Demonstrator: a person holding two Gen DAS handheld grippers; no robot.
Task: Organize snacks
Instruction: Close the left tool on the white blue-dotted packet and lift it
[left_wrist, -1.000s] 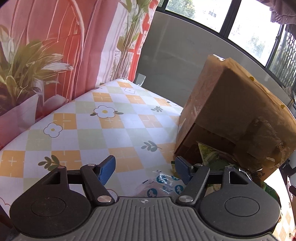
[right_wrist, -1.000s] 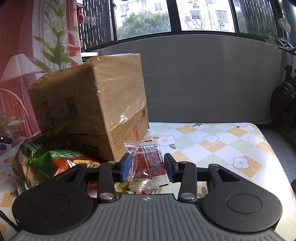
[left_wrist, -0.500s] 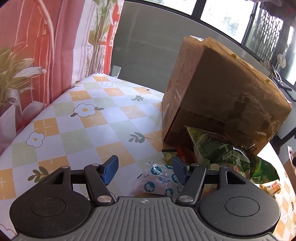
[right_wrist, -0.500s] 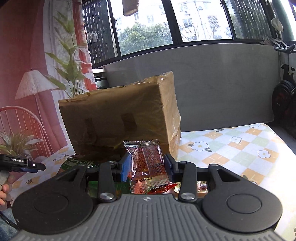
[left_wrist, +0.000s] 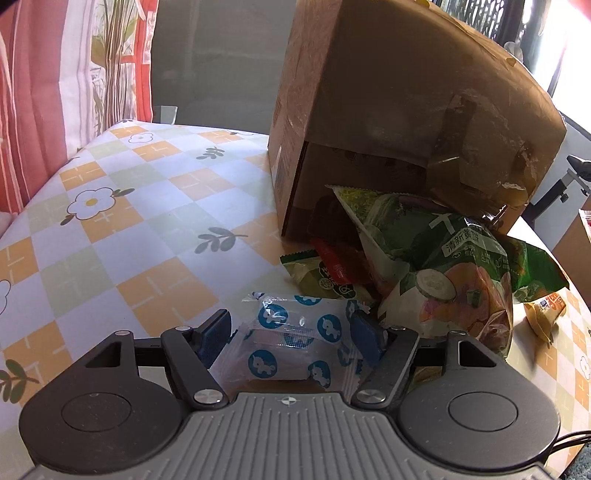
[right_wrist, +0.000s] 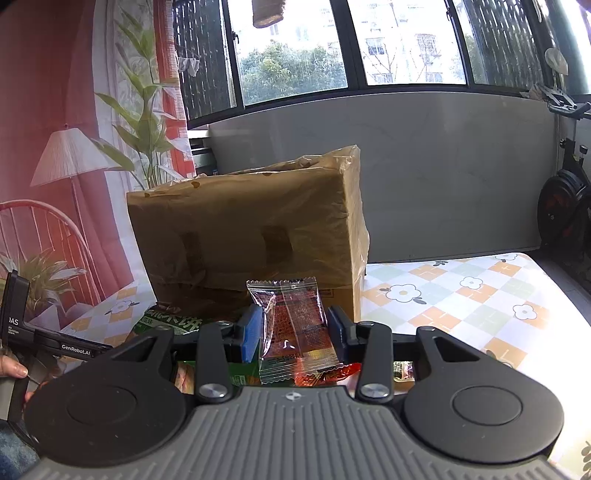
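The right gripper (right_wrist: 291, 334) holds a red snack packet (right_wrist: 295, 328) upright between its jaws, in front of the cardboard box (right_wrist: 247, 229) that lies on its side on the worktop (right_wrist: 461, 295). The left gripper (left_wrist: 290, 334) points down at a clear wrapper with blue unicorn dots (left_wrist: 291, 343); its jaws are opening, the wrapper lying between them on the checked cloth, just beside the green snack bags (left_wrist: 436, 258) spilling from the box mouth
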